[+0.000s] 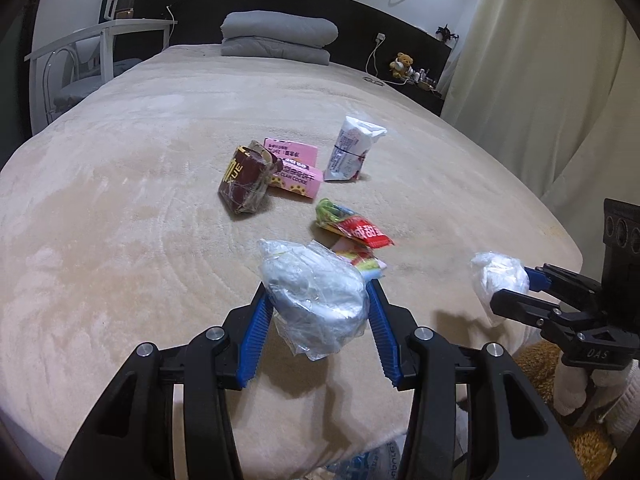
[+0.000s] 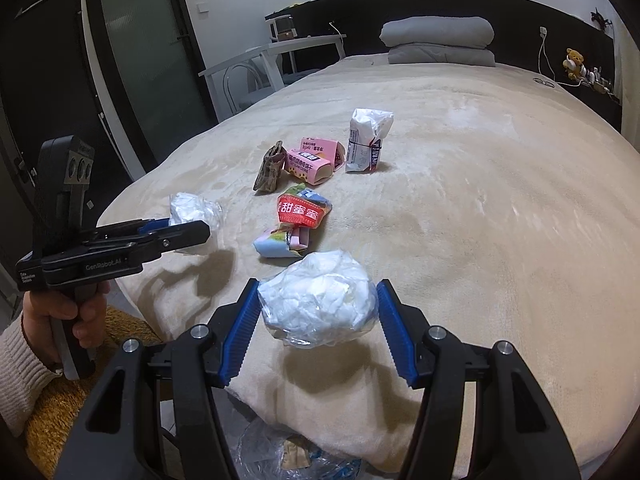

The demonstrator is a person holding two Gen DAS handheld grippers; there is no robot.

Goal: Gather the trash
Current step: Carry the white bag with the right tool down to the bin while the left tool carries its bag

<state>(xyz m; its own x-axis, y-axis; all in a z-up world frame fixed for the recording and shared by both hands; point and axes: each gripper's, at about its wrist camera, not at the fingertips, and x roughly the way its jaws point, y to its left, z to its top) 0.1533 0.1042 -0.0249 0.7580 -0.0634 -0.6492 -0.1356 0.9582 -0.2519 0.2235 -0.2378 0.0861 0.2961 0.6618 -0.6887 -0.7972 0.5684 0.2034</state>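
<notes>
Plastic-wrapped wad (image 1: 316, 296) clamped in L jaws; R jaws grip tissue wad (image 2: 320, 296).

Light: moderate indoor, from above.
Shadows: soft, on the bed cover (image 1: 120, 208) below each gripper (right view darkest).
Edges: strong fisheye bending, dark corners.
Blur: slight.
</notes>
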